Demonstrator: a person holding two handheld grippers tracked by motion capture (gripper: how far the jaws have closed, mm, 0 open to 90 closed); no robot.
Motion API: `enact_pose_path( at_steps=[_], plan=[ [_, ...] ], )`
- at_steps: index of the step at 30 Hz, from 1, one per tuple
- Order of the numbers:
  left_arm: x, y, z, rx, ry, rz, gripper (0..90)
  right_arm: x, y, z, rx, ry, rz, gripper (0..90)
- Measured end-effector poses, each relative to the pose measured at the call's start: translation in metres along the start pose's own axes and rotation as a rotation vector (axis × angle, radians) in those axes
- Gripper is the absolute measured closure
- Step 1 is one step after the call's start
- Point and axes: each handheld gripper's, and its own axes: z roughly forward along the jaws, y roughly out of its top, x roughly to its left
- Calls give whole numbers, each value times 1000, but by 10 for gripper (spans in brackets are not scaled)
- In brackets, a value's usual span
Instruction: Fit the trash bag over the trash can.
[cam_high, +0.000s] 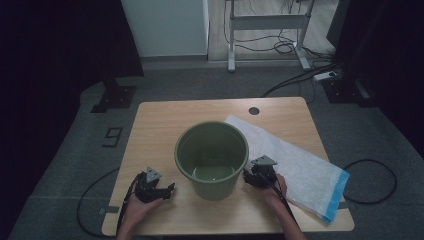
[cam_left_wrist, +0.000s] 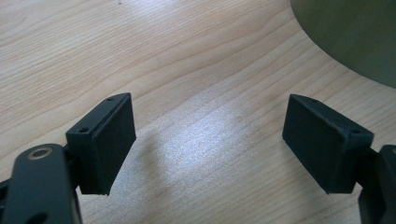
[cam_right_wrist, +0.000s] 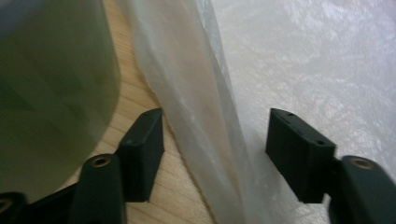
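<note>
Two grippers low on a pale wood-grain tabletop (cam_high: 150, 125) in the high view: left gripper (cam_high: 169, 190) near a round, tapered green bucket (cam_high: 211, 159), right gripper (cam_high: 247, 176) just beside its other side, at the edge of a flat white bag (cam_high: 300, 167) with a blue end strip.

Left gripper view: matte black jaws spread wide over bare wood, nothing between; curved bucket wall at upper right.

Right gripper view: jaws parted, straddling the bag's thin, crinkled, translucent edge; smooth bucket wall at left.
</note>
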Motion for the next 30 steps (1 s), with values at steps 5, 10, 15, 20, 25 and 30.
enact_pose_path(
  at_steps=[5, 10, 15, 20, 25, 30],
  plan=[
    [-2, 0, 1, 6, 0, 5, 171, -8, -2, -3, -7, -25, 43, 693],
    [-2, -1, 1, 8, 2, 8, 171, -20, -4, -6, -14, -41, 70, 882],
    [-2, -2, 3, 17, 6, 11, 171, -38, -5, -29, -153, -23, 138, 890],
    [-3, -2, 3, 15, 7, 10, 171, -50, 7, -57, -253, -24, 184, 890],
    [-4, -3, 3, 18, 9, 9, 171, -63, 27, -101, -387, -25, 216, 890],
    [-4, -3, 3, 17, 13, 11, 171, -68, 37, -125, -470, -26, 228, 890]
  ],
)
